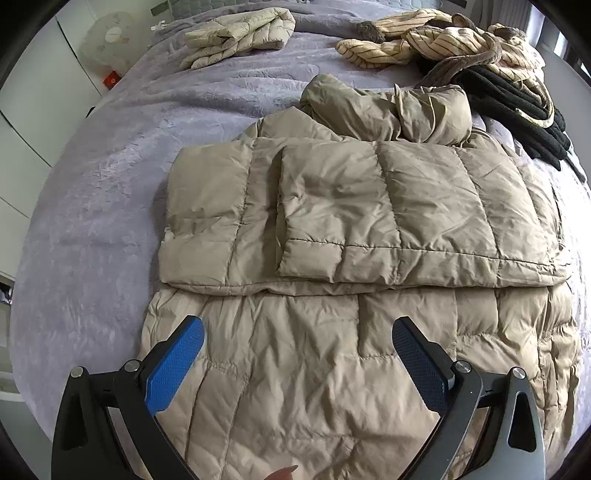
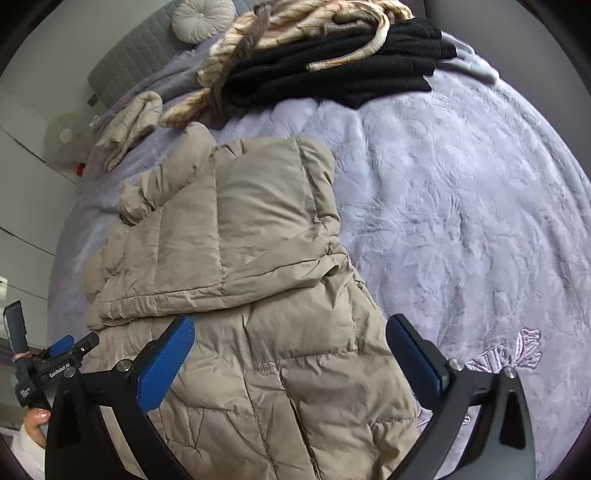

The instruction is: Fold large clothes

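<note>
A tan quilted puffer jacket point(image 1: 332, 229) lies flat on a bed covered by a lavender plush blanket point(image 1: 110, 192). Both sleeves are folded across the jacket's middle, one overlapping the other, forming a band that runs side to side in my left wrist view. Beyond the band, the jacket's hood point(image 1: 388, 110) sits bunched at the far end.

My left gripper point(image 1: 297, 347) hovers above the near part of the jacket with its blue-padded fingers point(image 1: 173, 365) spread wide, holding nothing. My right gripper point(image 2: 290, 347) hangs over the jacket's right edge, where the fabric meets the bare blanket; its fingers point(image 2: 164, 365) are spread wide too and grip nothing. In the right wrist view, my left gripper also shows at the lower left edge, held in my hand point(image 2: 35, 421).

Farther up the bed, a cream quilted garment point(image 1: 240, 35) lies folded near the far left. To the far right, a cream striped fleece garment point(image 1: 443, 40) is heaped loosely, touching and partly lying over a pile of black fleece clothing point(image 1: 517, 114). A round grey cushion point(image 2: 203, 16) rests by the grey padded headboard point(image 2: 136, 59). A pale floor fan point(image 1: 110, 40) stands beside the bed against white cupboard doors.
</note>
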The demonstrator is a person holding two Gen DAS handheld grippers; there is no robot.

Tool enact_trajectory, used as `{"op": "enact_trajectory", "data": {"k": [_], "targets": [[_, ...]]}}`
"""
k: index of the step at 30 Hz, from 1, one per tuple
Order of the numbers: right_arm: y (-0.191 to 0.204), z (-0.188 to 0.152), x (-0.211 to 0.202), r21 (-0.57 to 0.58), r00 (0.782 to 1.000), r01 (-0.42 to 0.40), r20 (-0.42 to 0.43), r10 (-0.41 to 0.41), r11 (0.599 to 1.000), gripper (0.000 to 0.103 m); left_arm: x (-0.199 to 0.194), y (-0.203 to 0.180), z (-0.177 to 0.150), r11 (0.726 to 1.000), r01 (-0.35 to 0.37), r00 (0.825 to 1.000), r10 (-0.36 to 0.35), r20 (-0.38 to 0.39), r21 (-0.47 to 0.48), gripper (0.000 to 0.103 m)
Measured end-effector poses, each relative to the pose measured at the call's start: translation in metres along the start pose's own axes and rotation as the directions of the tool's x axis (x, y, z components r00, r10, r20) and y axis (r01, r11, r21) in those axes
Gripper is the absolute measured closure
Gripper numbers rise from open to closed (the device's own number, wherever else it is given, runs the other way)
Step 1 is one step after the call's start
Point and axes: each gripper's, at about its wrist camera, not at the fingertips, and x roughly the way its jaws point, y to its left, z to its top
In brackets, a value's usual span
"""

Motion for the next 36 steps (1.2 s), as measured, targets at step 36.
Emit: {"op": "enact_trajectory", "data": {"k": [36], "targets": [[-0.048, -0.219, -0.062, 0.627, 0.922, -0.29, -0.02, 0.387, 0.723, 0.0, -0.045, 0.161, -0.245, 0.926, 0.227, 0.924, -0.302, -0.234, -0.301, 0.001]]}}
